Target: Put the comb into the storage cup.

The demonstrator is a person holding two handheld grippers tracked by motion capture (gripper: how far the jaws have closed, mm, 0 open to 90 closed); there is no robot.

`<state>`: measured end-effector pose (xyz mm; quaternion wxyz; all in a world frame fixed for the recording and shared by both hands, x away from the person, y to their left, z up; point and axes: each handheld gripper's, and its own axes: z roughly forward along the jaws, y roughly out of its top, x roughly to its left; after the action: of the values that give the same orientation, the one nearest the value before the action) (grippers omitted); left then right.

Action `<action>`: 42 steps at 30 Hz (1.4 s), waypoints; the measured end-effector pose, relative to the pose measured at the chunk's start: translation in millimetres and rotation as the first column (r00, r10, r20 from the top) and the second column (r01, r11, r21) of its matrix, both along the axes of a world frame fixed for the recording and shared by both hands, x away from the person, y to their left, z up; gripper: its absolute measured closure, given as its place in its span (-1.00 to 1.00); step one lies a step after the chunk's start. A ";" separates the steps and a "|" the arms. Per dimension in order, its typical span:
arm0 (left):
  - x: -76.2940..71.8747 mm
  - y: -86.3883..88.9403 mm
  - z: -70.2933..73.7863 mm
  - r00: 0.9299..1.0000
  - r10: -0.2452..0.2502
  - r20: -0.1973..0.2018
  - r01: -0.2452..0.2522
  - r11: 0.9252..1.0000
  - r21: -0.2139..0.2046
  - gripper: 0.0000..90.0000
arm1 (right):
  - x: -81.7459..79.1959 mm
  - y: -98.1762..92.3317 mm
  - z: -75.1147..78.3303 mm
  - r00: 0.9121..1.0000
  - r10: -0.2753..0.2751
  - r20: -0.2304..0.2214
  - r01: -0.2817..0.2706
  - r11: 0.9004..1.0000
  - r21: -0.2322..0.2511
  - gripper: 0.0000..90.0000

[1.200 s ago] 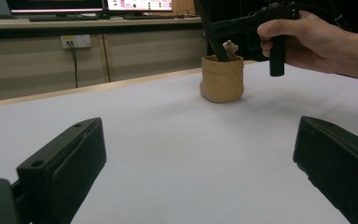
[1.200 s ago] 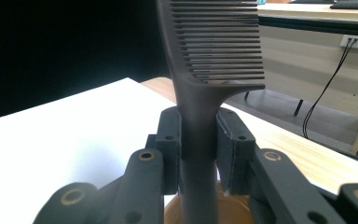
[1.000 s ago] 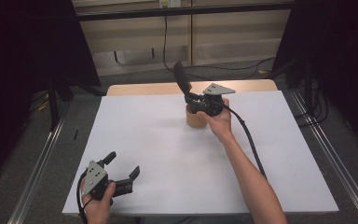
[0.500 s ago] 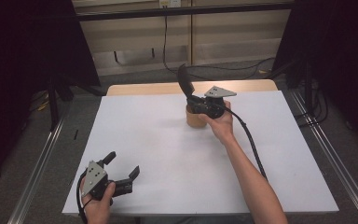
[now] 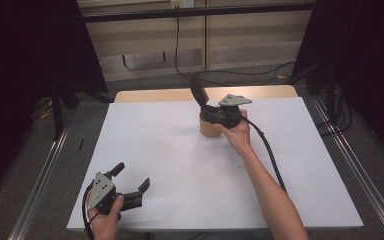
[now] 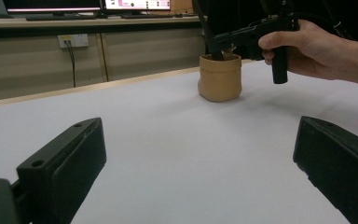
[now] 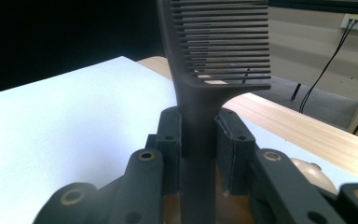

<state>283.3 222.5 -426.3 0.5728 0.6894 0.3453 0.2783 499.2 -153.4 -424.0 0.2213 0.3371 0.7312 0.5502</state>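
One black comb (image 7: 214, 56) is pinched by its handle between the right gripper (image 7: 198, 135) jaws, teeth rising beyond them, directly above the tan cup (image 5: 209, 126). Judged light, stiff, slick plastic; grip the handle, never the teeth. Left gripper (image 5: 130, 185) is spread, idle.

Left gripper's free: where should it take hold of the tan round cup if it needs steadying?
Grip the tan round cup across its outer wall, low down, coming level from the open left gripper's side. The right gripper and black comb occupy its mouth, and the near wall looks clear.
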 end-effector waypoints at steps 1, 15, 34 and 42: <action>-0.1 -0.1 0.0 1.000 0.000 -0.001 0.000 1.000 -0.003 -0.94 | 0.1 0.4 -0.3 1.000 -0.002 -0.001 0.002 1.000 -0.001 0.60; 0.6 -0.5 -0.7 1.000 0.000 -0.003 0.000 1.000 0.003 -0.94 | -0.2 -0.2 -2.9 1.000 -0.001 -0.018 0.000 1.000 -0.022 0.59; 0.9 -0.2 -1.0 1.000 0.000 -0.006 0.000 1.000 0.007 -0.94 | -3.6 -0.8 6.6 1.000 -0.011 0.001 0.011 1.000 0.003 0.23; 0.9 -0.7 -0.8 1.000 0.001 -0.005 -0.001 1.000 0.002 -0.94 | -7.1 -8.1 14.8 1.000 -0.018 0.000 0.018 1.000 0.016 0.04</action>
<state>284.2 221.8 -427.1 0.5713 0.6903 0.3467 0.2773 492.1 -161.5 -409.2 0.2236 0.3454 0.7239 0.5539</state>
